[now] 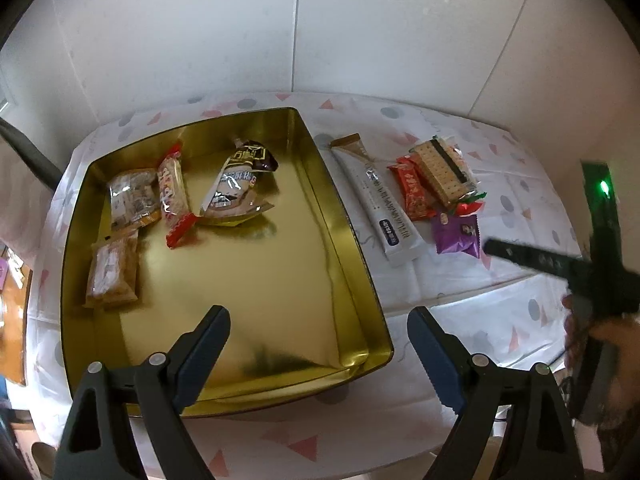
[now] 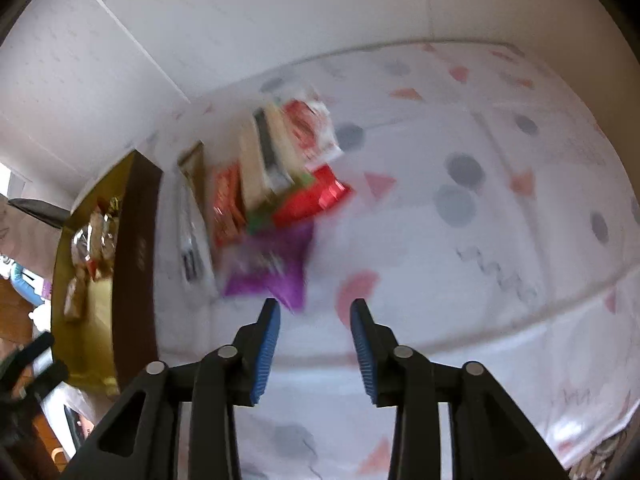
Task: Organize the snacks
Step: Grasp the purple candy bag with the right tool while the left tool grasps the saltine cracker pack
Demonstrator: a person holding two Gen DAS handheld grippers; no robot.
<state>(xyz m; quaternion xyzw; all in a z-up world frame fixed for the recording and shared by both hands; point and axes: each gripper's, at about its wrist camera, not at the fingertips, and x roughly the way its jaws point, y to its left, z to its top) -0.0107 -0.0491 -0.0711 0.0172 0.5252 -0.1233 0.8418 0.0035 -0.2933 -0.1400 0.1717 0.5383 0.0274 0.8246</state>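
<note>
Gold-lined tin tray (image 1: pixel 352 248) on a patterned tablecloth (image 1: pixel 460 288), loose snacks beside it, two hand-held grippers above.

From the left wrist, the left gripper (image 1: pixel 320 320) hangs wide open and empty over the tray's near edge; inside lie four wrapped snacks (image 1: pixel 176 196), a view the right camera barely gives. Right of the tray sit a long white bar (image 1: pixel 380 204), red packet (image 1: pixel 412 188), cracker pack (image 1: pixel 440 172) and purple packet (image 1: pixel 456 232). The blurred right wrist view shows the right gripper (image 2: pixel 314 304) partly open, holding nothing, just short of the purple packet (image 2: pixel 268 268).
</note>
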